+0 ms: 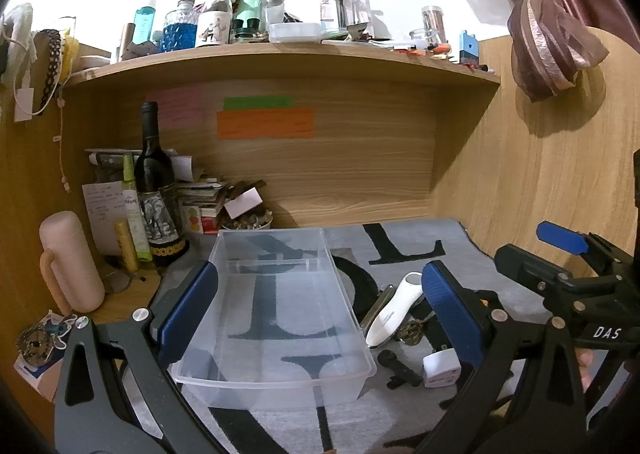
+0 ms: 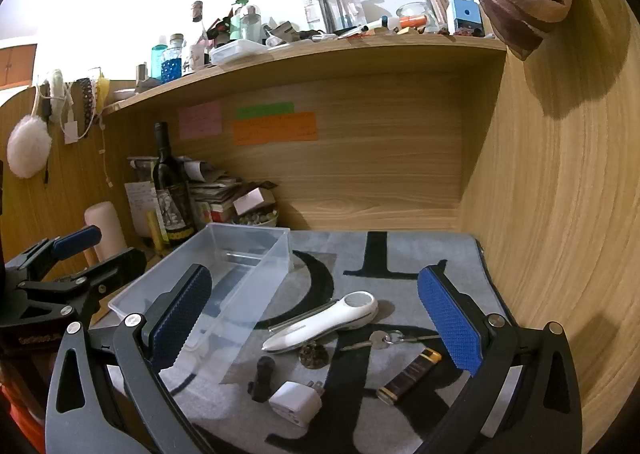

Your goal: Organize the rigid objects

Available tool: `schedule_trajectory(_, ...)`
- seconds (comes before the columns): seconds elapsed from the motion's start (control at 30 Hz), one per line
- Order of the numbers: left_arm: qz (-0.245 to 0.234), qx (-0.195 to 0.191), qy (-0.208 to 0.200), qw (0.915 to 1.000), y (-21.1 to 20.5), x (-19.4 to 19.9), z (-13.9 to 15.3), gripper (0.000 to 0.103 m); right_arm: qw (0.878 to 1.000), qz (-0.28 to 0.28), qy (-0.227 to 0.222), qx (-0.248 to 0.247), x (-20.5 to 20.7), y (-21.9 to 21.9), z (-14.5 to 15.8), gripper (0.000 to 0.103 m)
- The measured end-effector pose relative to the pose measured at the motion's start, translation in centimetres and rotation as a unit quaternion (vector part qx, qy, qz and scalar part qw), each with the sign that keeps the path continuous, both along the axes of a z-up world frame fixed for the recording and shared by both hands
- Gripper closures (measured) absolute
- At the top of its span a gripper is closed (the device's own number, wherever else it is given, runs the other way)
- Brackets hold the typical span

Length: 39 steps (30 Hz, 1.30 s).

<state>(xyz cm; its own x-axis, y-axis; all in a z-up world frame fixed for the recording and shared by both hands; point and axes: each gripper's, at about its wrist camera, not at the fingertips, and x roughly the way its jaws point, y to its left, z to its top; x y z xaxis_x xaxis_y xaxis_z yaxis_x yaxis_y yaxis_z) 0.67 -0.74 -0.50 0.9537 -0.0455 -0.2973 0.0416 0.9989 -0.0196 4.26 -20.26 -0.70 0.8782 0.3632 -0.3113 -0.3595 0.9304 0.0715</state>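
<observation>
A clear plastic bin stands on the grey mat and looks empty. To its right lie a white handheld device, a white plug adapter, a small black piece, a key, a dark lighter and a round bronze item. My left gripper is open, straddling the bin's right part and the device. My right gripper hovers open over the small objects.
A grey mat with black letters covers the desk. At the back left stand a wine bottle, a pink mug, stacked papers and a bowl of pebbles. A wooden wall closes the right side; a crowded shelf overhangs.
</observation>
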Motion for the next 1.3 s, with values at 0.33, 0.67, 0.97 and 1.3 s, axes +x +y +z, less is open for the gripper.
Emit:
schedule_trajectory(0.33,-0.004,-0.002,-0.001,1.0,0.4,0.1,-0.2,0.004,1.0,0.009,-0.004,-0.01,0.4,0.3,0.1,0.001)
schedule_trajectory(0.67,0.023,-0.007,0.061,0.9978,4.4,2.7,-1.5,0.032,1.0,0.004,0.022,-0.022,2.1,-0.1,-0.7,0.025)
schedule_trajectory(0.97,0.063,-0.013,0.159,0.9852,10.2,7.2,-4.0,0.055,0.998,-0.024,0.055,-0.029,4.4,-1.4,-1.8,0.038)
schedule_trajectory(1.3,0.036,-0.009,0.273,0.9613,12.4,11.9,-7.0,0.077,0.988,-0.078,0.128,-0.047,7.5,-4.2,-4.7,0.045)
